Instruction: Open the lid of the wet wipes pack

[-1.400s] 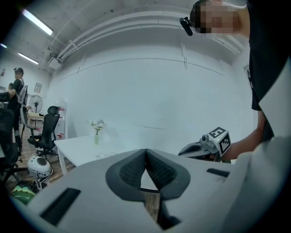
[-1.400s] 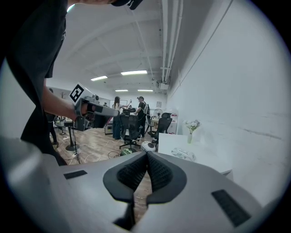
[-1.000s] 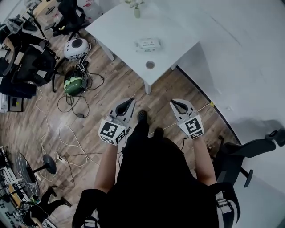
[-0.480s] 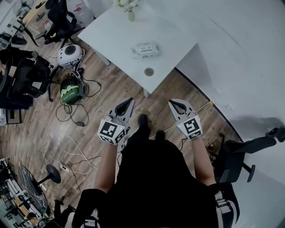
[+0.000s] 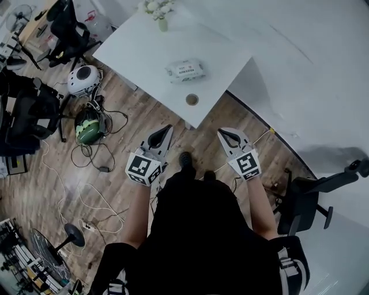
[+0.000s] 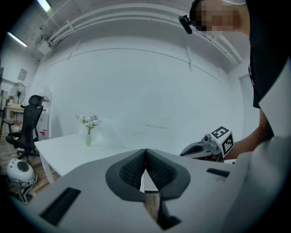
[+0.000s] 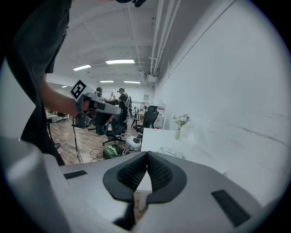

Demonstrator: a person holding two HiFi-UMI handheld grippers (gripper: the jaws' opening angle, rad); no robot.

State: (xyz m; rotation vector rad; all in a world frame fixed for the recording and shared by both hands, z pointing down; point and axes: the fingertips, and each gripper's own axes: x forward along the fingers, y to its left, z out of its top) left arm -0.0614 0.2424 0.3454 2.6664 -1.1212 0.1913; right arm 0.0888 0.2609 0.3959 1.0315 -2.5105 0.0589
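The wet wipes pack (image 5: pixel 185 70) lies flat on the white table (image 5: pixel 138 52), its lid down; in the right gripper view the pack (image 7: pixel 173 153) shows small beyond my jaws. My left gripper (image 5: pixel 168 130) and right gripper (image 5: pixel 222 133) hang over the wooden floor, short of the table's near corner, well apart from the pack. Both are shut with nothing between the jaws. The left gripper (image 6: pixel 145 150) points toward the table and the right gripper (image 7: pixel 147 154) toward the pack.
A small vase of white flowers (image 5: pixel 159 12) stands at the table's far end. A round cable hole (image 5: pixel 192 99) sits near the table's corner. Office chairs (image 5: pixel 63 29), a white and a green device (image 5: pixel 87 124) and loose cables lie on the floor at left. Another chair (image 5: pixel 323 190) stands at right.
The table and the pack have come closer and shifted left and down in the head view as I stepped forward. Both grippers keep their place in front of the body, still shut.
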